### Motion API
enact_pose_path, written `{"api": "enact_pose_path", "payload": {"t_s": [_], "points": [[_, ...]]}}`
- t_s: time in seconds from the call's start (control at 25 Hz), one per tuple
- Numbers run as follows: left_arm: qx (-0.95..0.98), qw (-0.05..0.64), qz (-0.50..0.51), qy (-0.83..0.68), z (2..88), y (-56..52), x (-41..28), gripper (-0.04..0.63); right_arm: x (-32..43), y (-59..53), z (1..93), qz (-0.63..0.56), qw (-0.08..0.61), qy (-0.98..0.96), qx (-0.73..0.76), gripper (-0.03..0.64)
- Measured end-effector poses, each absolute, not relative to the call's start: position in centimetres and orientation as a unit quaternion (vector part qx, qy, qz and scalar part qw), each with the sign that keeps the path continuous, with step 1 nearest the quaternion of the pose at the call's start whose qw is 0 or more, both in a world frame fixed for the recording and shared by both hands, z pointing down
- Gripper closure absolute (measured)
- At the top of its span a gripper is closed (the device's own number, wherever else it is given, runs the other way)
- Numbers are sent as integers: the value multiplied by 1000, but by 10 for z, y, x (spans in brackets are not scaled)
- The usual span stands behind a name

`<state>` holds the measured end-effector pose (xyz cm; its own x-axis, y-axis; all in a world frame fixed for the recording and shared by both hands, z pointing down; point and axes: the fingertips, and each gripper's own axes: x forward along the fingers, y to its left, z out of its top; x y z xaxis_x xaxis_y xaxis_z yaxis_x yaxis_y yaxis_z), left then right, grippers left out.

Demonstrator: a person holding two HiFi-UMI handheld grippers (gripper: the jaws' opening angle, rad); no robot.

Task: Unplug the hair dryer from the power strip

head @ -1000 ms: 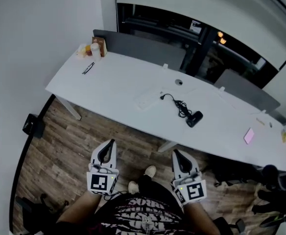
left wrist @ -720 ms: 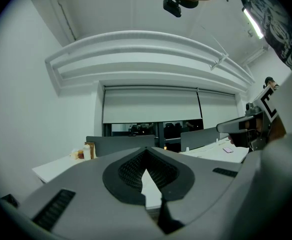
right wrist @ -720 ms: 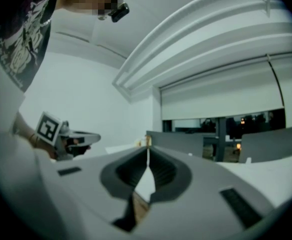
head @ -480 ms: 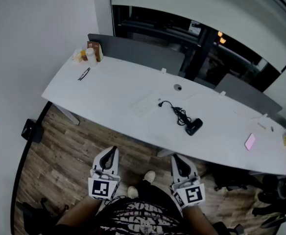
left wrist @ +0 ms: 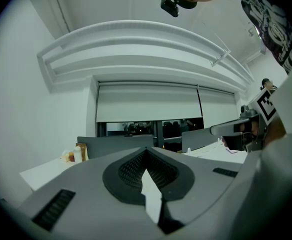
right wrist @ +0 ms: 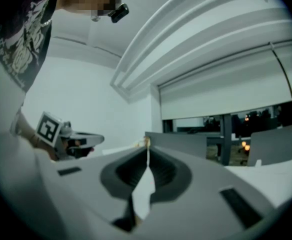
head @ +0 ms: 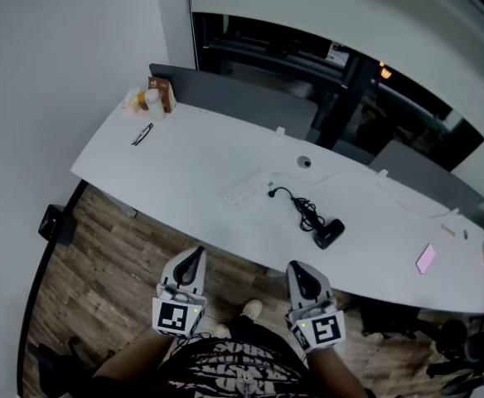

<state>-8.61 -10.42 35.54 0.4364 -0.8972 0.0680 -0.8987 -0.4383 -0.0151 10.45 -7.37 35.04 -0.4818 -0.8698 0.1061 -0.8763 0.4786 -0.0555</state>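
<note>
On the desk (head: 184, 156), only the head view shows hair dryer (head: 328, 233) and power strip (head: 246, 191).
Dryer lies diagonally, cord (head: 304, 210) toward strip; left gripper (head: 194, 255) and right gripper (head: 296, 270) jaws together, empty.

The white table (head: 184, 164) carries a strip (head: 246, 192). Right of the strip: dryer (head: 328, 233), pink pad (head: 426, 259). Left: bottles (head: 149, 100).

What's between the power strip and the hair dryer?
A black cord, bunched midway, joins power strip and hair dryer; the head view shows it.

Hair dryer (head: 328, 233) right of power strip (head: 246, 192) on desk (head: 184, 154)
</note>
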Motion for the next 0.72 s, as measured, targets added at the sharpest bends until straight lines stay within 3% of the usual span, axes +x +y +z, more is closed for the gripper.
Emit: {"api": "enact_pose_path", "payload": {"t_s": [0.72], "points": [[818,-11,40,-574,339,-163,-69,568,127,-151,343,45,5,-885,464,583]]}}
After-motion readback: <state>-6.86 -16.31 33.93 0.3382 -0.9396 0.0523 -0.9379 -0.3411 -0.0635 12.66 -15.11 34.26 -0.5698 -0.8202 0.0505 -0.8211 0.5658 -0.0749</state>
